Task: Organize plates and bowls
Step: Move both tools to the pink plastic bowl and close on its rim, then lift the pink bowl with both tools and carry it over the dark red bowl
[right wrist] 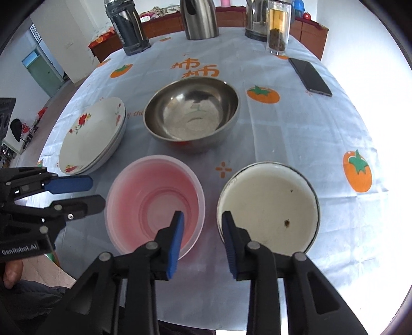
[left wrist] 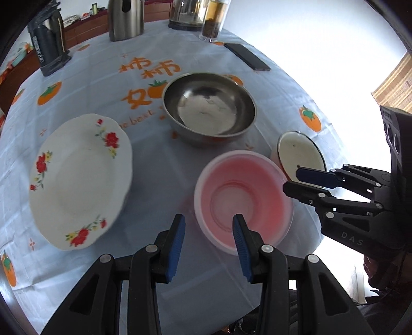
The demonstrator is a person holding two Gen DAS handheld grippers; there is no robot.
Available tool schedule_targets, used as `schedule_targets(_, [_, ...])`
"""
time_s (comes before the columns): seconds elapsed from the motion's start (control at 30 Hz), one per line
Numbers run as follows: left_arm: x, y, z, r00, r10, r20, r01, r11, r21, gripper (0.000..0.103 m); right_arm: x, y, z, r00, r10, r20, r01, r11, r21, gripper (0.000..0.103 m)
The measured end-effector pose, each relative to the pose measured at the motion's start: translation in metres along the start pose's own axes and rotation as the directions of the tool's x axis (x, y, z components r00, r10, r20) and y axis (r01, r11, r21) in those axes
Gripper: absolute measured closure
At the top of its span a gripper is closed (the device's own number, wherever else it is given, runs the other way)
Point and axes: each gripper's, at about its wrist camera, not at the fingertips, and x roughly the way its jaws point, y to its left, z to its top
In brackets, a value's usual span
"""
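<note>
A stack of white floral plates (left wrist: pixel 77 180) (right wrist: pixel 94 135) sits at the left of the table. A steel bowl (left wrist: pixel 208 105) (right wrist: pixel 191 110) stands in the middle. A pink plastic bowl (left wrist: pixel 244 198) (right wrist: pixel 154 203) is near the front edge, with a white enamel bowl (left wrist: pixel 300 154) (right wrist: pixel 269 208) to its right. My left gripper (left wrist: pixel 208 239) (right wrist: pixel 95 193) is open and empty, just left of the pink bowl's near rim. My right gripper (right wrist: pixel 202 237) (left wrist: pixel 291 179) is open and empty, above the gap between the pink and enamel bowls.
A phone (right wrist: pixel 310 76) (left wrist: pixel 247 56) lies at the back right. A glass tea jar (right wrist: pixel 278 31), a steel kettle (right wrist: pixel 199 19) and a dark flask (right wrist: pixel 130 28) stand along the far edge. The tablecloth (right wrist: pixel 283 128) hangs over the near edge.
</note>
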Motion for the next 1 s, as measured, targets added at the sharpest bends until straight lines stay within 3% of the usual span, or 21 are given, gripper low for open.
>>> schedule_targets(0.23, [0.016, 0.007, -0.001, 0.999, -0.005, -0.05, 0.002, 0.999, -0.053, 0.062, 0.007, -0.004, -0.001, 1.0, 0.012, -0.01, -0.012, 1.0, -0.012, 0.08])
schedule_targets(0.53, [0.021, 0.005, -0.002, 0.998, -0.005, -0.06, 0.002, 0.999, -0.052, 0.062, 0.008, -0.003, -0.002, 1.0, 0.014, -0.015, -0.014, 0.999, -0.029, 0.087])
schedule_targets(0.67, [0.022, 0.002, -0.002, 0.998, -0.007, -0.066, 0.005, 0.999, -0.04, 0.078, 0.007, 0.001, -0.004, 1.0, 0.008, -0.013, -0.009, 0.999, -0.048, 0.09])
schedule_targets(0.83, [0.022, 0.002, -0.004, 0.998, -0.001, -0.068, -0.001, 1.0, -0.027, 0.087, 0.006, 0.005, -0.006, 1.0, -0.003, -0.011, 0.002, 0.998, -0.066, 0.094])
schedule_targets(1.0, [0.021, 0.005, -0.004, 0.998, -0.01, -0.064, 0.008, 0.999, -0.04, 0.088, 0.003, 0.007, -0.004, 1.0, -0.013, 0.0, 0.013, 0.997, -0.077, 0.094])
